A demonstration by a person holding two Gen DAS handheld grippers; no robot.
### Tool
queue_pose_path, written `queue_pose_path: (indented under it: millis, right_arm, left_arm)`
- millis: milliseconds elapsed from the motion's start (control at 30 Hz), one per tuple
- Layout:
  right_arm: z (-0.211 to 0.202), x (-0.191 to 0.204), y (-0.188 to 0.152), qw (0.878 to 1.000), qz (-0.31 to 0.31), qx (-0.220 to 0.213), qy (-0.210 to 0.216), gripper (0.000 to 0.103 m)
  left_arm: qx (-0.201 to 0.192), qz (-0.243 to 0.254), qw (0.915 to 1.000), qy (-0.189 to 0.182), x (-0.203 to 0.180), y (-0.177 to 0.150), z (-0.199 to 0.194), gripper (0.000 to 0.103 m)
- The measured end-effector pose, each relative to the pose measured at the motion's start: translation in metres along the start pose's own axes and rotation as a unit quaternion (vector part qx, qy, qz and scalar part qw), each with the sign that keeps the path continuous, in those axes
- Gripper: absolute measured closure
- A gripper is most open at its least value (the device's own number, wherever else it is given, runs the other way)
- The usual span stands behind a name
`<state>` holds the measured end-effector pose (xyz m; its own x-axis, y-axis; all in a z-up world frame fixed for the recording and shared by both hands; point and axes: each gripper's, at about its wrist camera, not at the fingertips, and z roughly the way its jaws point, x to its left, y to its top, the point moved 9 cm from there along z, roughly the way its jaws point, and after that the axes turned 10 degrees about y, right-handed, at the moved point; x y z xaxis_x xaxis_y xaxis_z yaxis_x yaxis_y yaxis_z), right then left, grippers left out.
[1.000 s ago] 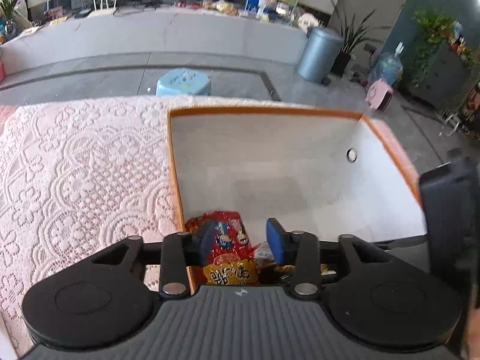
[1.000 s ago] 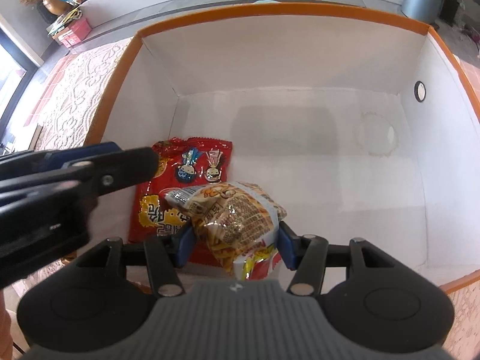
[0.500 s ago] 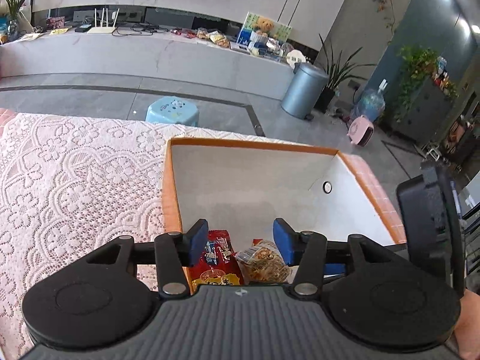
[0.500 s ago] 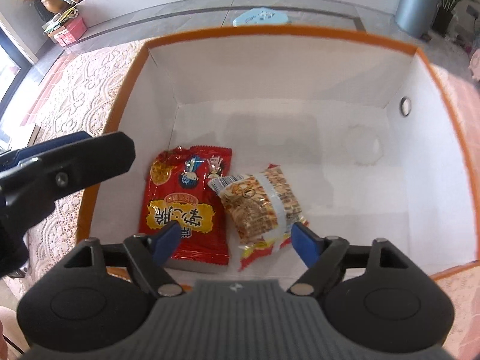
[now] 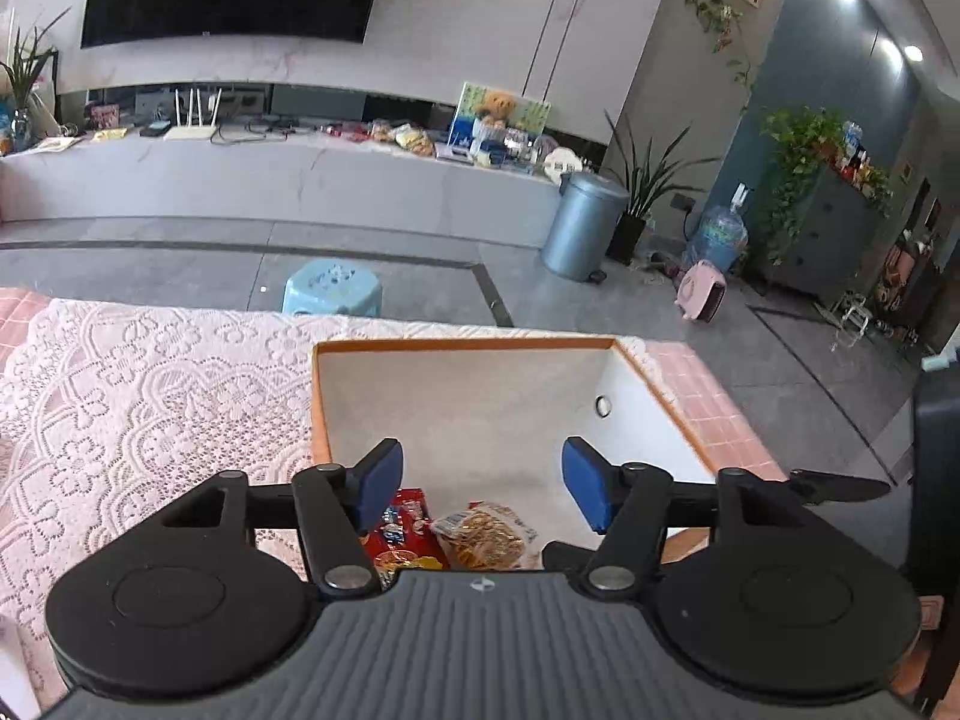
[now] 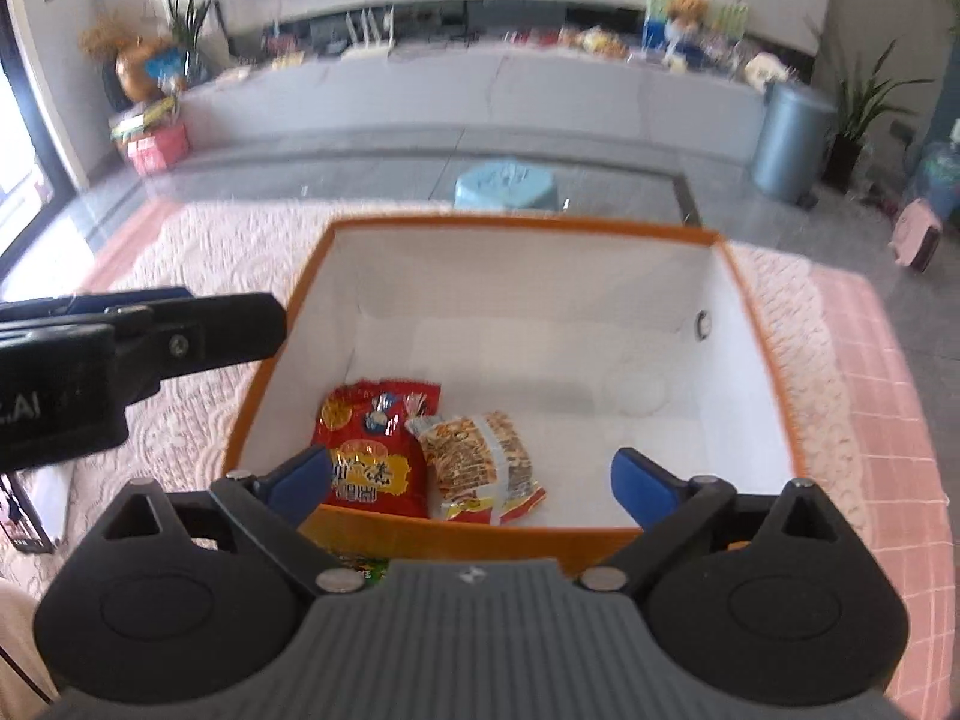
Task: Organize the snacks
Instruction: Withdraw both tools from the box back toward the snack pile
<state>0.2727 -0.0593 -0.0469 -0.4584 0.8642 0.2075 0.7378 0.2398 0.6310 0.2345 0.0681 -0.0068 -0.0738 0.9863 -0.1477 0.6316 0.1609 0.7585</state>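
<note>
Left to right in the right wrist view: the left gripper [image 6: 264,324] enters from the left edge as a black bar above the pale pink lace cloth [image 6: 198,276] covering the worktop, just outside the left wall of the orange-rimmed, white-lined open box [image 6: 516,227]. Its blue-padded fingers [image 5: 381,476] stand apart in its own view, jaws opening, nothing between the pads; they hang above the box, well clear of the contents. On the box floor, near-left corner, lies the flat red snack packet with yellow lettering [image 6: 375,447]. Just beside it on the right, touching or slightly overlapping its edge, lies the clear packet of golden-brown crisps with a red-yellow end [image 6: 480,459]. The rest of the box floor to the right is bare white. The right gripper [image 6: 471,477] is over the near rim of the box, fingers [image 6: 639,483] spread wide, jaws opening, holding nothing; both packets lie below and free of the pads. Far background is blurred; a light blue plastic stool [image 6: 507,183] stands on the grey floor beyond the worktop.
</note>
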Motion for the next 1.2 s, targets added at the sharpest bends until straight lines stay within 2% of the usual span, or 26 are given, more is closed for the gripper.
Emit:
queue_pose_path:
  millis: [233,367,500,667,800,1000,1200]
  right_arm:
    - [-0.055,-0.003,-0.016,0.996,0.029,-0.078,-0.009,0.004]
    - [-0.078,-0.003,-0.036,0.994,0.034,-0.099,-0.011,0.004]
    - [-0.092,-0.002,-0.06,0.994,0.036,-0.102,-0.016,0.004]
    - [-0.103,-0.008,-0.094,0.993,0.048,-0.105,-0.016,0.003]
    - [-0.107,-0.017,-0.12,0.992,0.045,-0.108,-0.038,0.003]
    - [-0.101,-0.028,-0.149,0.993,0.024,-0.101,-0.06,0.003]
    - [-0.081,-0.044,-0.169,0.995,0.028,-0.063,-0.077,0.003]
  left_arm:
    - [-0.016,0.005,0.9997,-0.017,-0.017,-0.009,-0.04,0.024]
    - [-0.001,-0.009,0.9993,-0.035,-0.025,-0.019,-0.054,0.024]
    - [0.02,-0.02,0.9978,-0.06,-0.033,-0.034,-0.063,0.024]
    - [0.037,-0.007,0.9974,-0.062,-0.04,-0.061,-0.062,0.024]
    - [0.06,0.006,0.996,-0.066,-0.045,-0.088,-0.052,0.024]
    - [0.075,0.033,0.9955,-0.047,-0.044,-0.123,-0.037,0.024]
    - [0.099,0.017,0.9943,-0.034,-0.033,-0.145,-0.018,0.024]
